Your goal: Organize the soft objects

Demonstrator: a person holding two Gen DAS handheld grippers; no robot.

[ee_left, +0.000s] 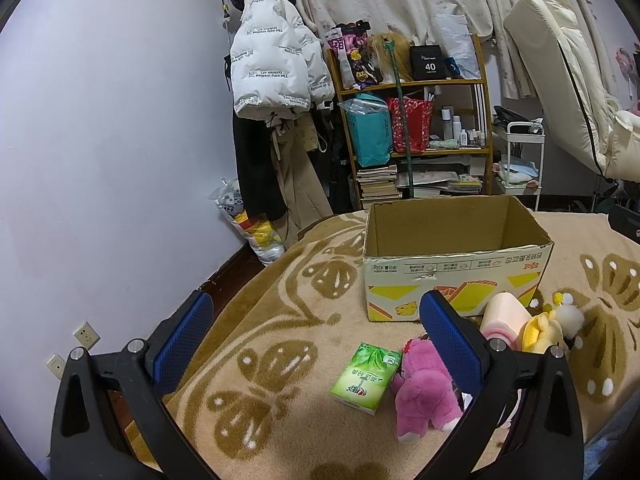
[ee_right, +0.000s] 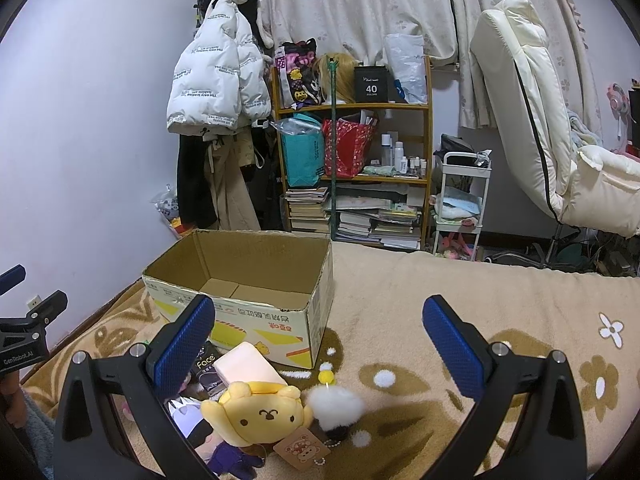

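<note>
Both the left gripper (ee_left: 316, 344) and right gripper (ee_right: 318, 346) hang wide open and empty above the toys, ready to drop the pink plush bear (ee_left: 424, 392) into the empty cardboard box (ee_left: 456, 248).

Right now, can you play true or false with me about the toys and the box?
1. The cardboard box is empty. True.
2. The pink plush is inside the box. False: it lies on the blanket, in front of the box.
3. The right tongs are open. True.
4. The left tongs hold the green packet. False: they are open and hold nothing.
5. The yellow plush lies beside a white pompom. True.
</note>
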